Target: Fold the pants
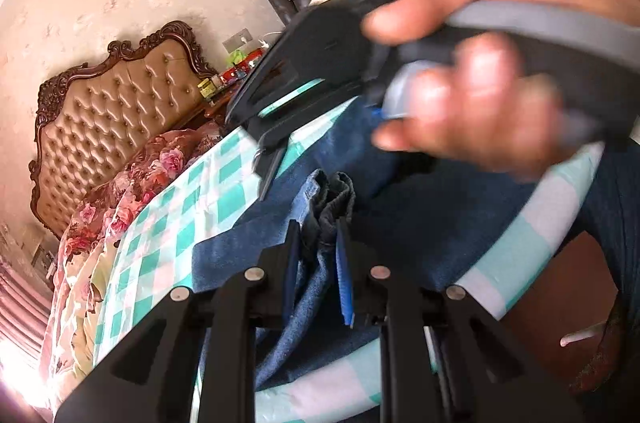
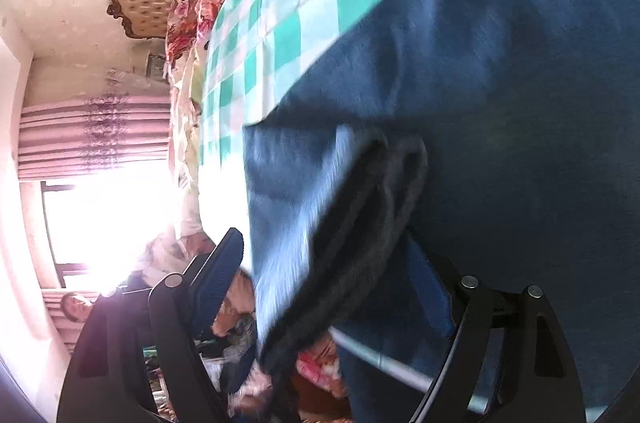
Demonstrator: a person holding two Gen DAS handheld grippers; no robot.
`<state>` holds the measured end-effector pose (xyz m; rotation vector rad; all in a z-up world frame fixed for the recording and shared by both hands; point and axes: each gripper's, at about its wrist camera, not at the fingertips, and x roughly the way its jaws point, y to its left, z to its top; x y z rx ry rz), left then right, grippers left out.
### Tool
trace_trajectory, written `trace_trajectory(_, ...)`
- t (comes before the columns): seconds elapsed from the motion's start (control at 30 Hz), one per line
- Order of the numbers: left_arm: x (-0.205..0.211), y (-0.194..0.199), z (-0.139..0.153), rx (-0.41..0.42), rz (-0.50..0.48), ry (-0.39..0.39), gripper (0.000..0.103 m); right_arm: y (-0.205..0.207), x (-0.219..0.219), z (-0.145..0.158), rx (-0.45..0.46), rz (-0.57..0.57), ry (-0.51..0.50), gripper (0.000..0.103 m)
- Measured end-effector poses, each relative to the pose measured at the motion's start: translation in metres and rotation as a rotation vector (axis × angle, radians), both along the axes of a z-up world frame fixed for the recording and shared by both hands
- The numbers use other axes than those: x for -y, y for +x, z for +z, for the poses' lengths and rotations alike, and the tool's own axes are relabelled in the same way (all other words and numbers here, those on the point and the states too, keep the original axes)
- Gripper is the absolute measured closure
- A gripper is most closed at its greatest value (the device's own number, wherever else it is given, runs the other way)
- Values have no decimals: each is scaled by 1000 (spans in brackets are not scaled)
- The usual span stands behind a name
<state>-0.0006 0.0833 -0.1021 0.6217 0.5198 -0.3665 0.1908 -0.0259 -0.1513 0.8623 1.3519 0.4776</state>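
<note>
Left gripper (image 1: 318, 243) clamped on bunched hem of blue jeans (image 1: 280, 235), lifted off checked sheet (image 1: 180, 207) for folding. Right gripper (image 2: 340, 275) beside it, part-open around dark jeans edge; grip uncertain.

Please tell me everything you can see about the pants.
The pants are blue denim, dark with a lighter, faded part. They lie spread on the green-and-white checked sheet of the bed. The left gripper is shut on a bunched hem or edge, raising it. In the right wrist view, a thick folded edge sits between the right gripper's jaws.
</note>
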Motion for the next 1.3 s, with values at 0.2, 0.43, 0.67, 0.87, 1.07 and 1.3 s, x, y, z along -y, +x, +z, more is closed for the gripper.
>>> trace_trajectory(0.2,24,-8,4,77,11,43,88,14,-10,48,243,83,-169,92)
trace_trajectory(0.43,90,-6,-27,5,-69,-33,89,-1,57,32,245,18,-297,92)
trace_trajectory(0.67,108,-4,-62,-45,-33,-30,89,-7,71,-1,242,14,-285,87)
trace_trajectory(0.87,120,-6,-45,13,-11,-19,90,-12,81,12,313,15,-261,94)
trace_trajectory(1.07,153,-3,-38,24,-89,9,90,-18,119,29,355,-25,-273,94)
trace_trajectory(1.3,172,-7,-57,-3,-104,43,90,-28,129,7,326,-38,-320,94)
